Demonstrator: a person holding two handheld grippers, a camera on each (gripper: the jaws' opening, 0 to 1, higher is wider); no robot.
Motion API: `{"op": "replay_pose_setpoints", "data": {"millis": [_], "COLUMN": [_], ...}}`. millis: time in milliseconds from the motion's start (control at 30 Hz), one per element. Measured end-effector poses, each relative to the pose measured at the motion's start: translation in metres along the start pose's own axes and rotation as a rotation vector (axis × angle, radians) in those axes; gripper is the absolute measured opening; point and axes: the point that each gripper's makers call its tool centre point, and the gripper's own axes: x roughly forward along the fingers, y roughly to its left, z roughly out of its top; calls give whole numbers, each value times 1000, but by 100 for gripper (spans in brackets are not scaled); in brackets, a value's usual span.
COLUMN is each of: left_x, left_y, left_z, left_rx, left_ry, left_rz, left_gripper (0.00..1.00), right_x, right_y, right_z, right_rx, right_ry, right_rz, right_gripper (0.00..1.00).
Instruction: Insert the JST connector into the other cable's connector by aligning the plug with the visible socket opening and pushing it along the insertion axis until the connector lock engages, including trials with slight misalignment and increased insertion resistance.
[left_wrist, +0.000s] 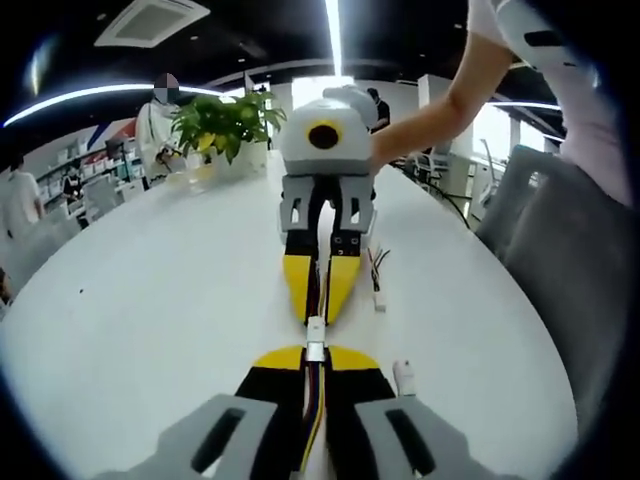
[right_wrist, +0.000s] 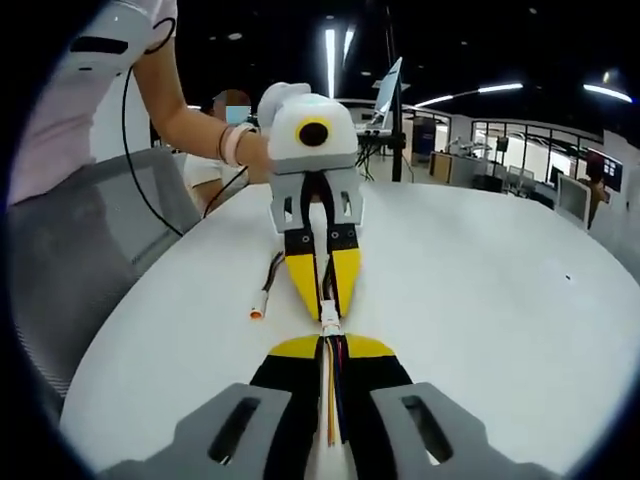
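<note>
In the left gripper view my left gripper (left_wrist: 315, 357) is shut on a bundle of coloured wires ending in a small white JST connector (left_wrist: 315, 337). Facing it tip to tip, my right gripper (left_wrist: 318, 300) is shut on the other cable. The two connector halves meet in the narrow gap between the yellow fingertips; whether they are locked together I cannot tell. In the right gripper view my right gripper (right_wrist: 330, 346) clamps yellow and red wires. The white connector (right_wrist: 330, 320) sits just past its tips, against the left gripper (right_wrist: 325, 295).
Both grippers hover low over a white table (left_wrist: 150, 300). A spare cable (left_wrist: 377, 275) and a loose white connector (left_wrist: 403, 376) lie beside them; the spare cable (right_wrist: 268, 290) has an orange end. A potted plant (left_wrist: 225, 125) stands at the far end. A grey chair (right_wrist: 90, 240) borders the table.
</note>
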Motion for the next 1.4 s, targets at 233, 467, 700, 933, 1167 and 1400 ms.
{"op": "replay_pose_setpoints", "data": {"millis": [233,467,700,933,1167,1400], "left_x": [1,3,2,-4,-21,-42], "left_y": [-2,-4,-5,-5,-1,-13], "left_z": [-2,-1,-2,-1,15,38], "left_rx": [-3,-26,-22,-34,-7,73], "left_ry": [5,-6,9,19,1,-39], "left_rz": [1,2,5,23,80,113], "left_gripper": [0,0,1,6,8,9], "right_x": [1,2,3,0,-5,-24], "right_y": [2,2,2,0,0,3], "right_z": [-3,-6,-5,-5,0,26], "right_rx": [-1,21,35,40,50,12], "right_ry": [-2,2,-4,2,-11,-64], "right_rz": [-2,-7,-16,-27,-44,-87], "right_gripper": [4,4,6,9,13,13]}}
